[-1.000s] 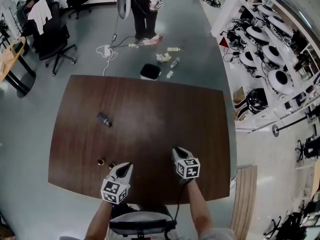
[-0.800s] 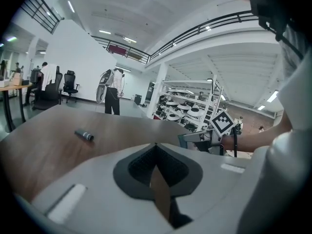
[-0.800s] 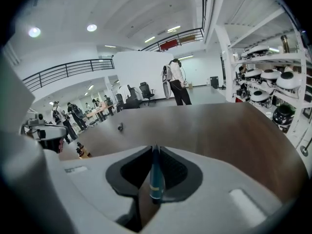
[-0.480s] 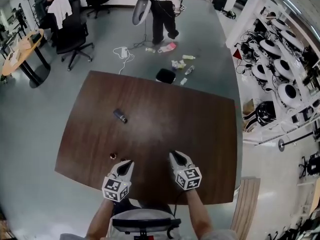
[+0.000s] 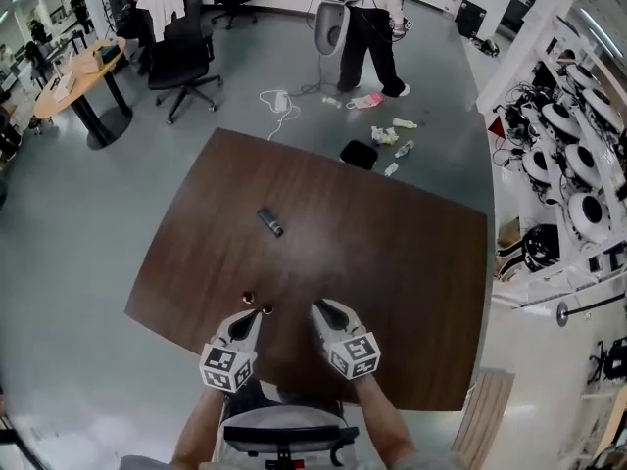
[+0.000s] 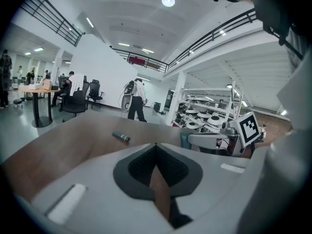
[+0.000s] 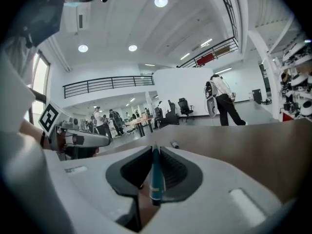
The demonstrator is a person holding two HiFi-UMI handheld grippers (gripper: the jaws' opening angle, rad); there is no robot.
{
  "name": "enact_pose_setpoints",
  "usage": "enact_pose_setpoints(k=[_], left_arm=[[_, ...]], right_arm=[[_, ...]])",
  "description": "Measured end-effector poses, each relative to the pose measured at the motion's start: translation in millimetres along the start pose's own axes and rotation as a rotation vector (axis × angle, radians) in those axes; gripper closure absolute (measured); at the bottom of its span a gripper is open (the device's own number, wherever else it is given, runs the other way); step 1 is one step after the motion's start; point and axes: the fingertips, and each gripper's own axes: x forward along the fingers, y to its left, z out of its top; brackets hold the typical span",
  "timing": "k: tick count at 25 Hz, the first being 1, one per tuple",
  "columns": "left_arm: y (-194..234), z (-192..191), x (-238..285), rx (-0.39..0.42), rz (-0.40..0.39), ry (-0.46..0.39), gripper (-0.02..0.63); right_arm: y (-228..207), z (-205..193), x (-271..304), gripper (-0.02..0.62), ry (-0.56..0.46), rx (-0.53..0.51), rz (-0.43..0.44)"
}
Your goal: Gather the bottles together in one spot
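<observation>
Bottle (image 5: pixel 269 221) lies well inside table (image 5: pixel 411 262) edges.

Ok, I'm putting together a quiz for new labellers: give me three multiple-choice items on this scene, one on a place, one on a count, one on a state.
1. Where is the dark cylindrical bottle?
A) on the brown wooden table, ahead of the left tool and the right tool
B) on the grey floor
C) on an office chair

2. How many small brown bottles sit by the left tool's tip?
A) none
B) two
C) five

3. What state is the right tool in?
A) wide open
B) shut and empty
C) shut on a thin teal stick

Key: 1 A, the head view shows it lying mid-table; 2 B, a pair sits there; 3 C, the right gripper view shows the stick pinched.
</observation>
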Motion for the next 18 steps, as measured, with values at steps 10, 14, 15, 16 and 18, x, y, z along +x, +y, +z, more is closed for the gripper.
enact_pose_setpoints(k=[10, 14, 15, 16, 18], left_arm=[[28.2, -11.5, -25.2, -0.029, 0.062, 0.01, 0.604], [33.2, -13.9, -27.1, -0.036, 0.067, 0.014, 0.604], [34.6, -14.4, -27.7, -0.039, 0.068, 0.015, 0.604], [36.0, -15.0, -28.3, -0.042, 0.069, 0.017, 0.604], [38.3, -16.8, -28.7, -0.045, 0.07, 0.02, 0.604]], right_arm=[[45.4, -21.1, 40.4, 0.545, -0.024, -0.135, 0.147], [51.6, -33.2, 47.4, 0.545, -0.021, -0.15, 0.163], [53.1, -35.4, 48.2, 0.545, -0.019, -0.144, 0.167], [54.3, -37.4, 48.7, 0.545, -0.017, -0.14, 0.169], [54.6, -41.7, 49.1, 0.545, -0.009, -0.131, 0.166]])
